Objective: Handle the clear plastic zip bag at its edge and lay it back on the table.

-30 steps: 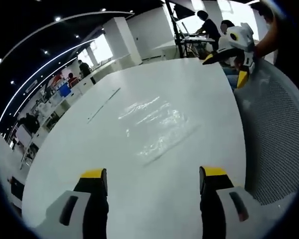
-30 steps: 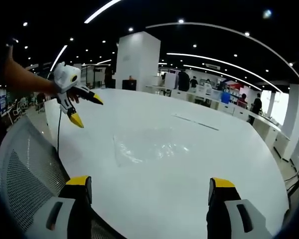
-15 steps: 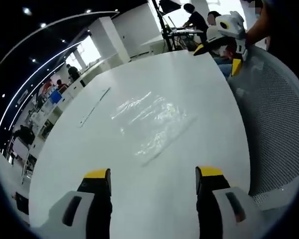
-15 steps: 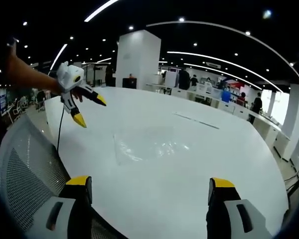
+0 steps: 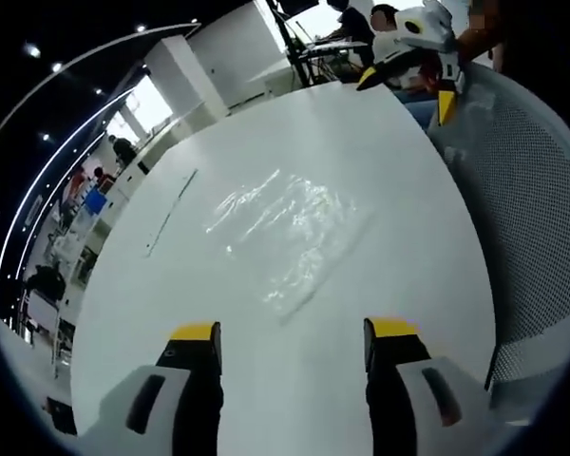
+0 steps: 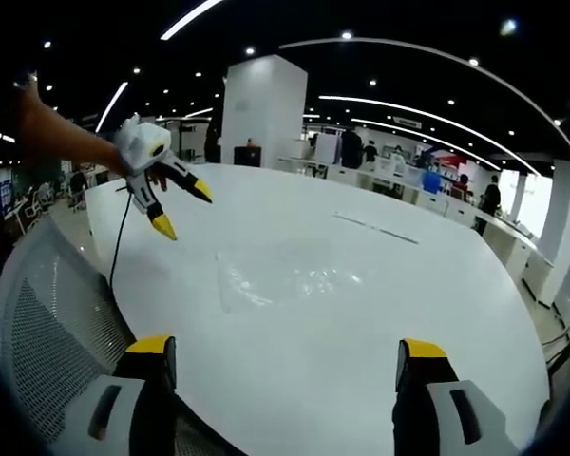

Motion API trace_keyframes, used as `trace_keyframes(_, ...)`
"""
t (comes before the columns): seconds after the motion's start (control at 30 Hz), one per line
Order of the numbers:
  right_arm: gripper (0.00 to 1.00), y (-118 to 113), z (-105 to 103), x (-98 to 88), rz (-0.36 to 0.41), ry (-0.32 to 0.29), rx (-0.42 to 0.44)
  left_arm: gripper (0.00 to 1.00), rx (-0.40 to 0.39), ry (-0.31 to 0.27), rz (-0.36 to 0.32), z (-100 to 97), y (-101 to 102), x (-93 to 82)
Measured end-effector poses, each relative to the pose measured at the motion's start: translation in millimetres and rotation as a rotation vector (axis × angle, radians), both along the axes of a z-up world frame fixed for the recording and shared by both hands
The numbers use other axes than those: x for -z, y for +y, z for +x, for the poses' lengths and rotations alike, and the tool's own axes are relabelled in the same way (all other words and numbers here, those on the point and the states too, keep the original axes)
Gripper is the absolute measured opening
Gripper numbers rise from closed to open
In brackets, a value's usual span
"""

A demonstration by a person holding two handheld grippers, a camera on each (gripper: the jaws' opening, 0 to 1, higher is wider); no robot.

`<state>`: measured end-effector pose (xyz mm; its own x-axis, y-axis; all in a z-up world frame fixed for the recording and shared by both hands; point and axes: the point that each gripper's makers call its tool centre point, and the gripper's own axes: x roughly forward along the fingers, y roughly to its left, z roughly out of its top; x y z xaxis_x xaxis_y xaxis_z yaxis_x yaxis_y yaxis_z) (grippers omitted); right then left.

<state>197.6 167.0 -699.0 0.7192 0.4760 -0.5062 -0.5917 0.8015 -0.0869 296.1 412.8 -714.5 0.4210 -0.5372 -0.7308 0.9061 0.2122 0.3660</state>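
bag (image 5: 287,231): clear plastic, crinkly, glossy; table (image 5: 218,152): white, smooth, semi-gloss; chair back (image 5: 527,218): mesh

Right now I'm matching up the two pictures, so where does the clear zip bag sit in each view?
Left gripper view: the clear zip bag lies flat at centre, beyond the open jaws.
Right gripper view: the bag lies flat left of centre, on the white table.
Shared landmark: the thin strip on the table beyond the bag.
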Motion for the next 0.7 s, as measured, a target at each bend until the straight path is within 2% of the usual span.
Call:
trace_keyframes(0.5, 0.95, -1.4, -0.3, 2.0, -0.008, 0.008, 0.000, 0.50, 0.166, -0.001, 0.173, 5.7, -3.6, 17.0)
trace_keyframes(0.7, 0.95, -1.4, -0.6, 2.6, -0.014, 0.008, -0.003, 0.45, 0.189, -0.005, 0.176, 8.2, -8.8, 16.8)
